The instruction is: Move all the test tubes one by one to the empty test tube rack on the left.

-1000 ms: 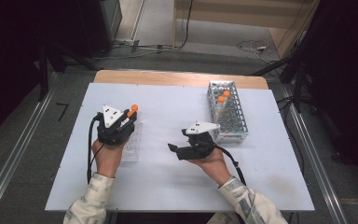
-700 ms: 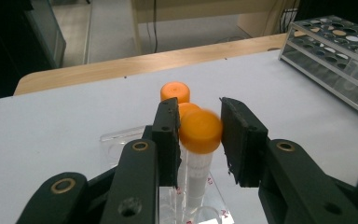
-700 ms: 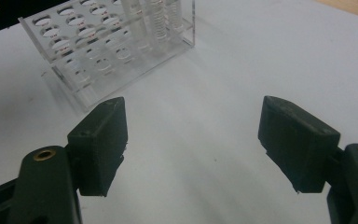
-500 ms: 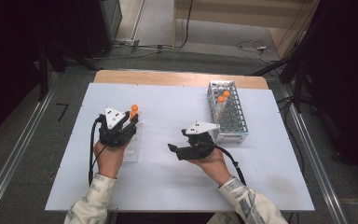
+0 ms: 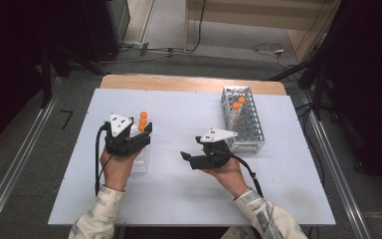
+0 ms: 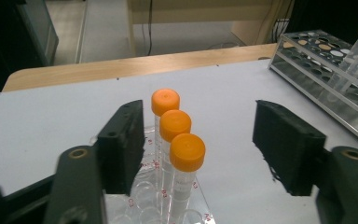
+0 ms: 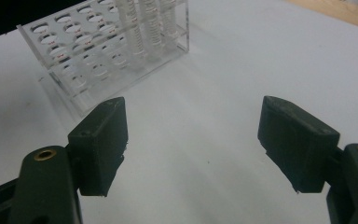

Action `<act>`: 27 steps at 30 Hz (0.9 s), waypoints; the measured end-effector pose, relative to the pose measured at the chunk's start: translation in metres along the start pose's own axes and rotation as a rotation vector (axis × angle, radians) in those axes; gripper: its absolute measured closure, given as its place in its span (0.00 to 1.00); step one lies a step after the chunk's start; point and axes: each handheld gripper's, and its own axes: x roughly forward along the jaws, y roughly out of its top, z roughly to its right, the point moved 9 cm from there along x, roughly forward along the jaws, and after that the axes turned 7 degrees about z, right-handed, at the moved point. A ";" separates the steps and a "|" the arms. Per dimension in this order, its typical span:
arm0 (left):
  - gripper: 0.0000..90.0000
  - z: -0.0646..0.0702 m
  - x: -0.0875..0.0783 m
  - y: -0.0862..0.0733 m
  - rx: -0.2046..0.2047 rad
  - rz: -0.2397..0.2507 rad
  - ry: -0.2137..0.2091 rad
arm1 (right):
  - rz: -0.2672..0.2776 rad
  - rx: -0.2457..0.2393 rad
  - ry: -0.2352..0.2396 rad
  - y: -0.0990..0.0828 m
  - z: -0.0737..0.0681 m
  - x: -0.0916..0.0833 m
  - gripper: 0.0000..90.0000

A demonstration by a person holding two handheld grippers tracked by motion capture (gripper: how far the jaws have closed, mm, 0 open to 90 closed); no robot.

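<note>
Three orange-capped tubes (image 6: 187,151) stand in a row in a clear acrylic rack (image 6: 140,205) on the white table. My left gripper (image 6: 200,135) sits just behind them; its jaws have just been opening. The nearest tube stands between them and the pads do not press on it. From the high view, the left gripper (image 5: 144,131) is at the table's left by the tubes (image 5: 143,120). My right gripper (image 5: 185,158) hovers at mid-table and points left. In its own view the right gripper (image 7: 191,140) is open and holds nothing, with the clear rack (image 7: 88,60) ahead.
A metal wire rack (image 5: 243,122) stands at the back right with two orange-capped tubes (image 5: 238,102) leaning in it. The wire rack (image 6: 326,70) is also at the right of the left gripper view. The table's wooden far edge (image 5: 189,83) borders the floor.
The left gripper's jaws have spread apart and let go of the nearest orange-capped tube in the clear rack. Neither hand has shifted.
</note>
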 end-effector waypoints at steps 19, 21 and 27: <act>0.20 -0.001 -0.001 0.004 -0.028 0.011 0.016 | 0.076 0.028 -0.179 0.020 0.055 -0.033 0.26; 0.20 0.000 -0.001 0.005 -0.027 0.013 0.014 | 0.076 0.032 -0.207 0.020 0.062 -0.035 0.26; 0.19 -0.002 -0.003 0.007 -0.038 0.019 0.012 | 0.107 0.064 -0.298 0.026 0.088 -0.045 0.27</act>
